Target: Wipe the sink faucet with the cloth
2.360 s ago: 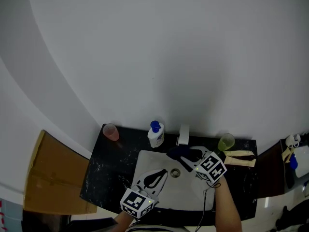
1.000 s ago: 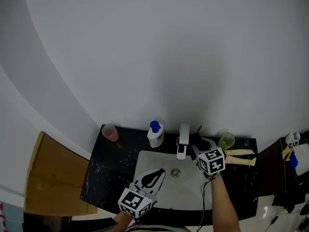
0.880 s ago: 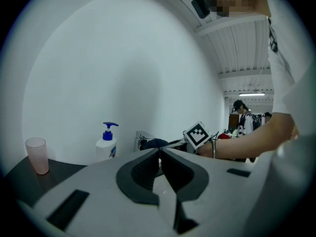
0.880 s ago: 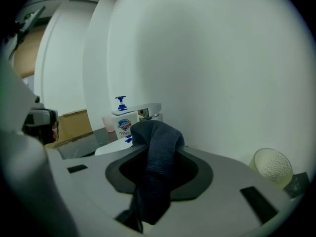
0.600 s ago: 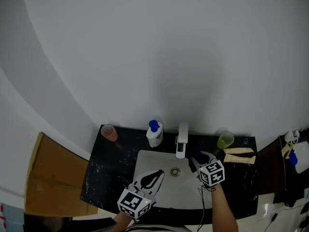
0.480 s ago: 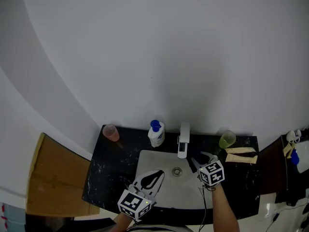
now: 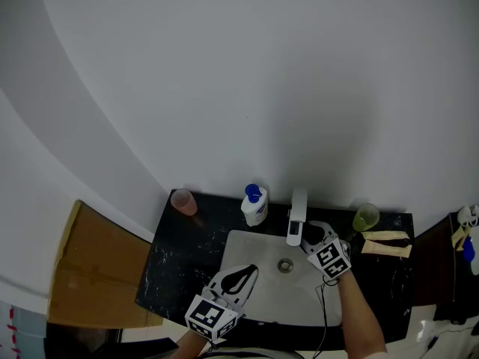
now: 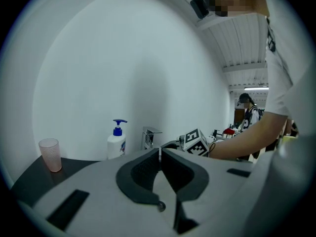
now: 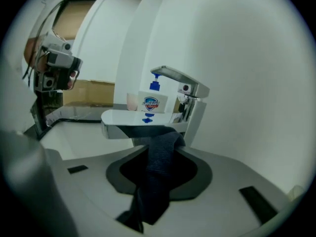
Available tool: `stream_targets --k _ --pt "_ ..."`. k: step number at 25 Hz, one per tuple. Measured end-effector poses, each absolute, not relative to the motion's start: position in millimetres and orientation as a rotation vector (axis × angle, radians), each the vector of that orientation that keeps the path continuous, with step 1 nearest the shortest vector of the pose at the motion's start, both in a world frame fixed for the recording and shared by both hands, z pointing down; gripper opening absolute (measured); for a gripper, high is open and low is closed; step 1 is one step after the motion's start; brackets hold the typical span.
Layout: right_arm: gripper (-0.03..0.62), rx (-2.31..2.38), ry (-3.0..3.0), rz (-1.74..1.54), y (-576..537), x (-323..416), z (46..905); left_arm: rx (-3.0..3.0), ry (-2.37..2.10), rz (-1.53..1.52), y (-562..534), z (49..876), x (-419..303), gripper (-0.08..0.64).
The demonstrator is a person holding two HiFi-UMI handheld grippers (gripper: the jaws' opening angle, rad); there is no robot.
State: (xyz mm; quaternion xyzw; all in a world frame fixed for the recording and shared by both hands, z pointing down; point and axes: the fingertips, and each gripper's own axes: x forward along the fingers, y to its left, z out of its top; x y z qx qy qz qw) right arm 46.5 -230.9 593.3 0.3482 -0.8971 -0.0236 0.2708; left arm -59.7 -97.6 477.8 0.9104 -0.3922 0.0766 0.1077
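While the left gripper [image 8: 159, 154] hangs over the near left part of the sink [image 7: 241, 254] with its jaws pressed together on nothing, it sits well apart from the work. I judge it clearly the farther hand. Further back on the dark counter stand a pink cup [image 7: 183, 201] and, right of it, a soap bottle [image 7: 255, 206], both off to the side of the wiping path.

Next to the right comes the faucet [image 7: 298, 226], rising from the back edge of the sink. Its spout is the long part, running from the upright body out over the basin toward the person. Just right of that spout is the right gripper [image 9: 162, 151], clenched on the dark cloth [image 9: 159, 174]. Its jaws have just closed a little further, with the cloth bunched between them and trailing back along the gripper.

Seen from this gripper, the spout lies crosswise directly ahead, its free end to the left and the body to the right. The top fold of the cloth appears to touch the spout's underside close to the body. So the faucet lies ahead and slightly left of the tool. The coming stroke likely has to travel along the spout's length, leftward in that view toward its tip, not across it. A green cup [image 7: 366, 218] stands farther right, near the gripper but not touching it.
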Motion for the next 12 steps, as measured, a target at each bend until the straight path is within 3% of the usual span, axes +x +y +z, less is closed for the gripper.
stream_targets --k 7,12 --pt "0.114 0.743 -2.379 -0.315 -207.0 46.5 578.7 2.654 -1.202 0.249 -101.8 480.4 -66.0 0.016" --pt "0.112 0.602 -2.457 -0.261 -171.2 46.4 574.0 2.659 -1.199 0.234 -104.9 478.2 -58.9 0.015"
